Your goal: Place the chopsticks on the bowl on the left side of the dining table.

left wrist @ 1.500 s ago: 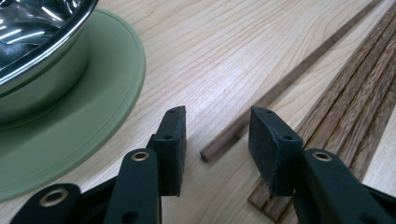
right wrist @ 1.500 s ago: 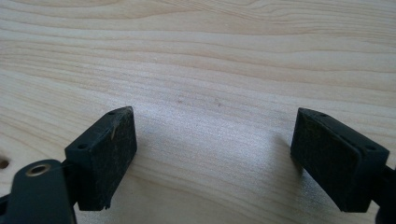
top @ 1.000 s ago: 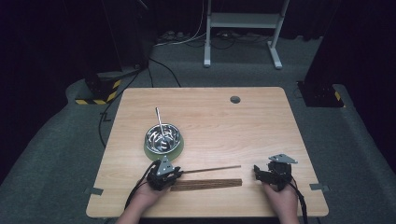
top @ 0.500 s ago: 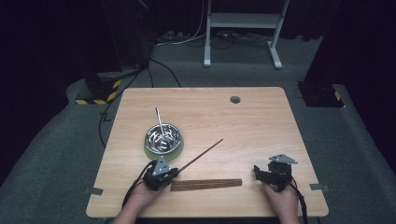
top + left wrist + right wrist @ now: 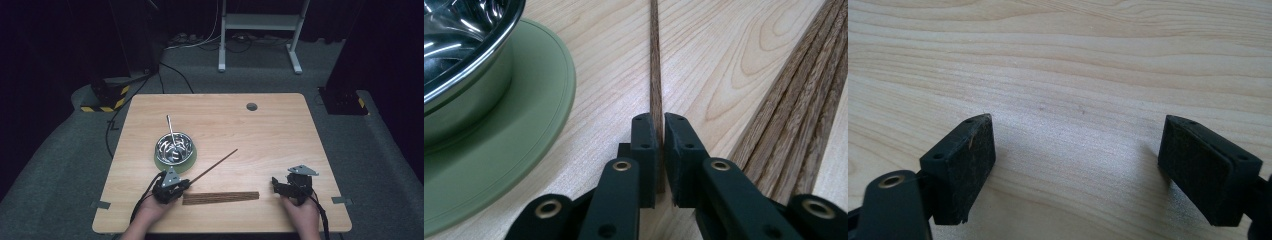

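1. Left tool is clamped tight on one dark wooden stick. In the left gripper view the pads pinch the stick right between them, and the jaws have just been closing on it.
2. From that tool the stick runs straight ahead and away over the bench, its far end pointing up and to the right in the high view, tilted off the other sticks.
3. The bundle of sticks lies flat just to the right of the left tool, between the two tools. In the left gripper view it sits off to the tool's right side.
4. The steel bowl sits on a green saucer just ahead and left of the left tool, with a metal rod leaning in it.
5. Right tool is released, jaws wide apart with bare bench between them, well off the bundle's right end.
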`<state>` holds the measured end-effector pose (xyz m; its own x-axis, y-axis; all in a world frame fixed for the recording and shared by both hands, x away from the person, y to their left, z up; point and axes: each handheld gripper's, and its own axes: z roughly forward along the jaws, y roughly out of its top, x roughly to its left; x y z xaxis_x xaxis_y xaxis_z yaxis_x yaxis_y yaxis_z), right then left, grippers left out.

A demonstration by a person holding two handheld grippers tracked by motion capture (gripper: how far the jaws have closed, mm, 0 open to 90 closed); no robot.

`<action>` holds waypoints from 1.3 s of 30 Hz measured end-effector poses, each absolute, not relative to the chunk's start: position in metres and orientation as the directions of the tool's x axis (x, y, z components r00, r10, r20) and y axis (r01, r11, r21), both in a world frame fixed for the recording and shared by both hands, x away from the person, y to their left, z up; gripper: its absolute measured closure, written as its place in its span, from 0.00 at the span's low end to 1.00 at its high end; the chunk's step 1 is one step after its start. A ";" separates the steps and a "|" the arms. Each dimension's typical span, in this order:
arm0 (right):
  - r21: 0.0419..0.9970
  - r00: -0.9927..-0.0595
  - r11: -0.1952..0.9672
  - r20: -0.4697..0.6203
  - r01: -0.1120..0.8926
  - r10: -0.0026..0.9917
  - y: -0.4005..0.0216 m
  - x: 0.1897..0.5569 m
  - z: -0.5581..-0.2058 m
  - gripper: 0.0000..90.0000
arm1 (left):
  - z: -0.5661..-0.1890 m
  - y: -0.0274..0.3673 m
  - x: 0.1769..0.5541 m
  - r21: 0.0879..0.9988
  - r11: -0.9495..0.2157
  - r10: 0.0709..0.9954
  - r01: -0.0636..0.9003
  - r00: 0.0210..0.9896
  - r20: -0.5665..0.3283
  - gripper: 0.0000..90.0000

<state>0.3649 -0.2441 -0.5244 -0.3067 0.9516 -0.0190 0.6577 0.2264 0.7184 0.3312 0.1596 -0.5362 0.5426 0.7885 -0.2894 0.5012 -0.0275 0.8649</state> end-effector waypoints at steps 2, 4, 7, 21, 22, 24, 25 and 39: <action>0.718 -0.307 0.227 -0.019 0.658 0.951 -0.244 0.365 -0.524 0.17 | -0.536 0.160 0.331 0.866 -0.036 0.790 0.498 0.545 -0.281 0.93; 0.719 -0.308 0.228 -0.021 0.657 0.951 -0.244 0.365 -0.525 0.17 | -0.536 0.160 0.330 0.867 -0.037 0.791 0.497 0.545 -0.279 0.93; 0.719 -0.308 0.229 -0.021 0.656 0.951 -0.244 0.365 -0.525 0.16 | -0.536 0.160 0.329 0.871 -0.041 0.795 0.490 0.544 -0.269 0.93; 0.711 -0.329 0.242 -0.015 0.661 0.944 -0.244 0.366 -0.524 0.13 | -0.518 0.173 0.323 0.911 0.067 0.766 0.407 0.564 -0.308 0.93; 0.711 -0.329 0.242 -0.015 0.661 0.944 -0.244 0.366 -0.524 0.13 | -0.518 0.173 0.323 0.911 0.067 0.766 0.407 0.564 -0.308 0.93; 0.712 -0.337 0.250 -0.021 0.656 0.941 -0.245 0.366 -0.525 0.13 | -0.516 0.174 0.322 0.913 0.076 0.763 0.402 0.565 -0.313 0.93; 0.712 -0.336 0.249 -0.020 0.657 0.942 -0.244 0.366 -0.525 0.13 | -0.515 0.174 0.322 0.914 0.083 0.760 0.397 0.568 -0.316 0.93; 0.708 -0.338 0.251 -0.018 0.660 0.941 -0.244 0.366 -0.524 0.14 | -0.500 0.179 0.312 0.935 0.099 0.720 0.340 0.624 -0.303 0.93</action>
